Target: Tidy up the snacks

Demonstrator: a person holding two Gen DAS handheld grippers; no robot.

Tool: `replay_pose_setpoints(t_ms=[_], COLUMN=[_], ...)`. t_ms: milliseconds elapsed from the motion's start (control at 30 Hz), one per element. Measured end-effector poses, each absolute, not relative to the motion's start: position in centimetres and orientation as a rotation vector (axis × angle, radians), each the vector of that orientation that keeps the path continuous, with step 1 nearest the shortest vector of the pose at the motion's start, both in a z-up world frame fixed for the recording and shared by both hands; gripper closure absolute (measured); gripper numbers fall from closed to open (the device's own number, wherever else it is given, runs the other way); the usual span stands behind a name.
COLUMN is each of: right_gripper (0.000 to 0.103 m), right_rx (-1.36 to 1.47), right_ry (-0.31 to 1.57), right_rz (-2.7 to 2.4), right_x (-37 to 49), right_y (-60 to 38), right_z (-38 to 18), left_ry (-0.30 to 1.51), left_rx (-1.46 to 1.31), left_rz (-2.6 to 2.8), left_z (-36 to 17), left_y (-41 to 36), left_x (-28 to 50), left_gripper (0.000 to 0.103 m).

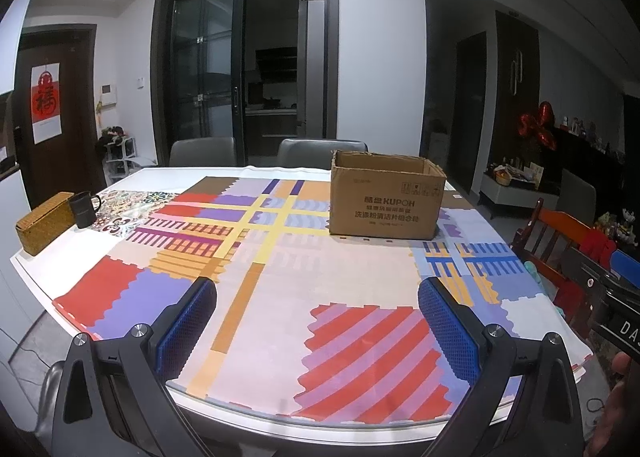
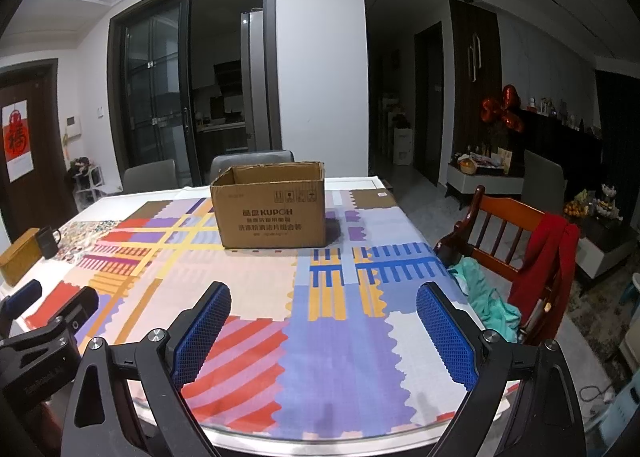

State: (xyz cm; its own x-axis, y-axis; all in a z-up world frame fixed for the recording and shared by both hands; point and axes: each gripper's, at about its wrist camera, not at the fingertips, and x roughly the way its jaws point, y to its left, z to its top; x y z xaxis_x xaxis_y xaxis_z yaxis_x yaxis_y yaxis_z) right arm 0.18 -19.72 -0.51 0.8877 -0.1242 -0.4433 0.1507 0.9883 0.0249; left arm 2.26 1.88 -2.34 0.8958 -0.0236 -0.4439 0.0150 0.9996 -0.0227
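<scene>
Though claws point(image 1: 317, 289) gape, cardboard box point(image 1: 386, 197) well beyond.

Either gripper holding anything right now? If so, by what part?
Nothing held. Left gripper and right gripper are both open, with only the tablecloth showing between the pads. The box sits untouched further back.

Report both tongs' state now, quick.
Left tongs: open, holding nothing, above the tablecloth.
Right tongs: open, holding nothing, above the tablecloth.
</scene>
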Motion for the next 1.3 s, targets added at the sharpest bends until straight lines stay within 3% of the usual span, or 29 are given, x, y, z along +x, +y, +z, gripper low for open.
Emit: replay_pose_setpoints(t_ms=[1300], right_gripper=[0.008], right_rx=[0.065], right_ry=[0.457], right_rz=[-0.145], right_x=[0.24], right_y=[-20.07], right_z=[-0.16], left_ry=[0.488], left_rx=[-0.005], left_rz=[-0.036], left_z=[-2.66], left_y=[1.32], left_x=[2.55], left_gripper=[0.000])
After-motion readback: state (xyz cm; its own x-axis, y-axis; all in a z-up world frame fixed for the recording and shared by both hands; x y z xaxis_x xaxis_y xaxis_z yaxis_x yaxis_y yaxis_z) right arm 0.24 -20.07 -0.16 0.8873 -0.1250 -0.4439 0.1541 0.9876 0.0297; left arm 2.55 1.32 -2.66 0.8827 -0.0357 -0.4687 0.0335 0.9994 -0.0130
